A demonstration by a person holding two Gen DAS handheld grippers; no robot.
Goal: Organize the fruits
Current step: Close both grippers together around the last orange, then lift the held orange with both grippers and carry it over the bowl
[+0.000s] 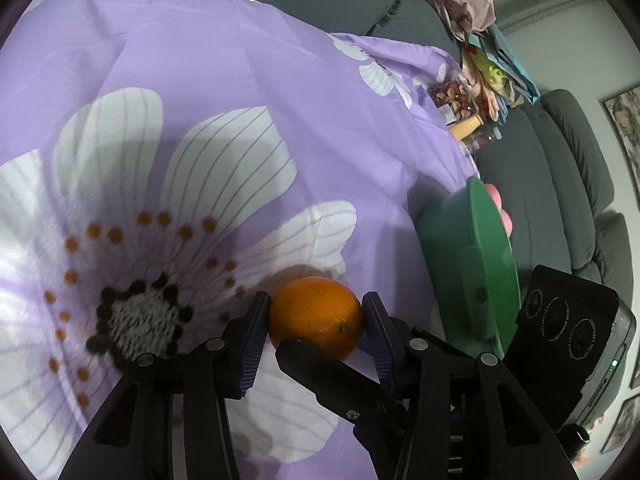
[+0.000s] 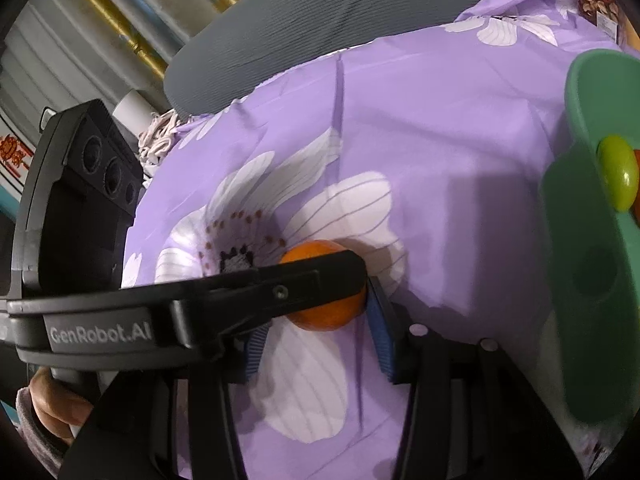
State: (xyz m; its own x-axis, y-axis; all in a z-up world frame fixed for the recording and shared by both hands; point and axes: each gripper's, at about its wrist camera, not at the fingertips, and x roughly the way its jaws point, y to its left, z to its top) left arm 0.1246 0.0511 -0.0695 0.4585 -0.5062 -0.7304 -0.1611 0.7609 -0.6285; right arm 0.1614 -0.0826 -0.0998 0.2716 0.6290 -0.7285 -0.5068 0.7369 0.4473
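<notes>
Small round orange fruit (image 1: 316, 316) — glossy, dimpled skin, dark stem dot — lies on the purple flower-print cloth (image 1: 224, 80), beside the green plastic bowl (image 1: 472, 264). Left hand-held gripper (image 1: 316, 312): blue pads touch both sides, clamped on it. Right hand-held gripper (image 2: 316, 312): jaws apart around the fruit; the left tool's black arm hides its middle. Right view alone shows a yellow-green fruit (image 2: 618, 174) in the bowl — cut off at the edge.
</notes>
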